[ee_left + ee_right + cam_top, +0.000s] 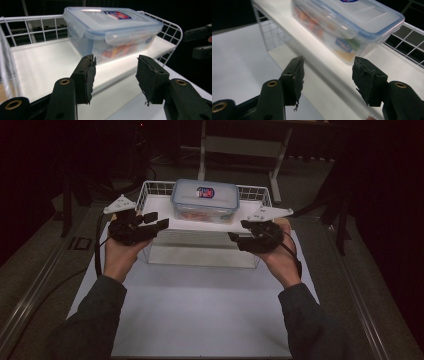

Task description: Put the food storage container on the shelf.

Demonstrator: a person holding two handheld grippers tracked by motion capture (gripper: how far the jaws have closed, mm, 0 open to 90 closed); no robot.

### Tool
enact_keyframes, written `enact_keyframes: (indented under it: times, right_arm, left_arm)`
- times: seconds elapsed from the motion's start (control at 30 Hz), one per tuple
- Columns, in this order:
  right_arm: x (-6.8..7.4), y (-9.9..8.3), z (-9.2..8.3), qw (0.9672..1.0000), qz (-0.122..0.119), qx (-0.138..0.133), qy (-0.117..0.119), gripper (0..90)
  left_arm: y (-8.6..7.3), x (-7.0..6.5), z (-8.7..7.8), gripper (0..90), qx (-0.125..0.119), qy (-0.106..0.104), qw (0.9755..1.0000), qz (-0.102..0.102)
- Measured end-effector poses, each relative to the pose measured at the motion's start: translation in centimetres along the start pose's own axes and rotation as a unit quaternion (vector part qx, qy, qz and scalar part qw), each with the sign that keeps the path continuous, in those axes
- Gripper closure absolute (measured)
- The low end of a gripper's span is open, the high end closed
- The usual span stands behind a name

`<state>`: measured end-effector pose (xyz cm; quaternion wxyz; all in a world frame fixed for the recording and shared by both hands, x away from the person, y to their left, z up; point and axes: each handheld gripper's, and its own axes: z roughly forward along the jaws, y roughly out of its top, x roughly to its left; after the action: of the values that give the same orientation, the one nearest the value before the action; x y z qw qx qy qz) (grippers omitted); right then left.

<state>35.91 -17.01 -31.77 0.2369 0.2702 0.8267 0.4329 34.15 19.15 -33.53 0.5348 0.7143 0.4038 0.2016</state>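
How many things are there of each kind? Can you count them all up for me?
Clear plastic box with blue-rimmed lid: 1
White wire-railed shelf: 1
Black two-jaw tools, left and right, both open: 2
White table mat: 1
Total: 5

— Where are the person's arms?

— Two dark-sleeved forearms (pixel 100 310) reach in from the near edge, hands well apart.

— And the left hand?

— It holds the black two-jaw left gripper (pixel 159 221), jaws parted, pointing right.

— The right?

— It grips the matching black right gripper (pixel 236 238), jaws spread, pointing left; a grey three-cornered plate (pixel 270 213) sits on top.
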Motion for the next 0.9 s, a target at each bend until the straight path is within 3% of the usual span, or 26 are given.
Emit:
enact_keyframes:
  times: [0.17,0.33,0.47,0.57,0.67,0.73,0.9]
  right_arm:
    - [0.9,-1.9,-1.4,0.9999,0.006,-0.010,0.007,37.8]
    - [1.6,-3.8,-2.7,0.9997,0.013,-0.021,0.009,35.4]
    - [1.8,-4.7,-3.2,0.9991,0.026,-0.029,0.013,34.4]
    - [2.5,-7.2,-3.8,0.9990,0.035,-0.019,0.021,31.5]
    - [2.8,-8.6,-4.4,0.9988,0.042,-0.014,0.021,29.1]
    - [3.0,-9.6,-5.1,0.9981,0.053,-0.020,0.022,28.3]
    - [3.7,-12.3,-6.5,0.9957,0.082,-0.037,0.022,27.3]
  left_arm:
    - [-1.6,-0.7,-1.8,47.3,-0.006,0.007,0.9998,0.015]
    - [-4.5,-1.4,-4.3,44.1,-0.006,0.026,0.9986,0.044]
    - [-5.6,-1.5,-5.1,43.6,-0.002,0.028,0.9984,0.049]
    - [-8.0,-1.3,-6.9,41.0,-0.012,0.031,0.9988,0.036]
    - [-9.0,-1.3,-7.6,39.3,-0.013,0.036,0.9987,0.034]
    - [-10.2,-1.9,-8.6,37.6,-0.010,0.046,0.9978,0.047]
    - [-12.2,-2.2,-9.6,36.8,-0.005,0.038,0.9982,0.046]
